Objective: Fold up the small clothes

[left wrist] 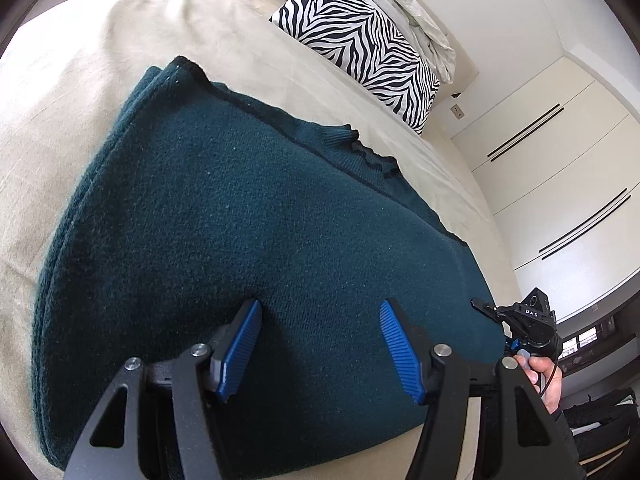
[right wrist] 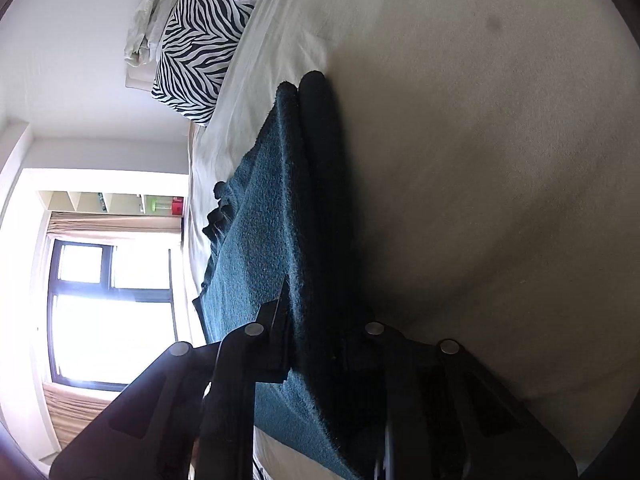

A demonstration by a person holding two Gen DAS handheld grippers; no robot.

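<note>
A dark green knit sweater (left wrist: pixel 240 220) lies folded flat on the beige bed cover (left wrist: pixel 120 48). My left gripper (left wrist: pixel 320 344) is open, its blue pads (left wrist: pixel 240 348) wide apart just above the sweater's near edge, holding nothing. The right gripper (left wrist: pixel 528 320) shows at the sweater's right edge with a hand on it. In the right wrist view the camera is rolled sideways; my right gripper (right wrist: pixel 316 332) straddles the folded edge of the sweater (right wrist: pixel 272 216), with the fabric between its fingers. The fingertips are hidden in the cloth.
A zebra-print pillow (left wrist: pixel 360 44) and a crumpled cream sheet (left wrist: pixel 404 4) lie at the head of the bed. White wardrobe doors (left wrist: pixel 560 184) stand to the right. A bright window (right wrist: pixel 108 312) fills the right wrist view's left side.
</note>
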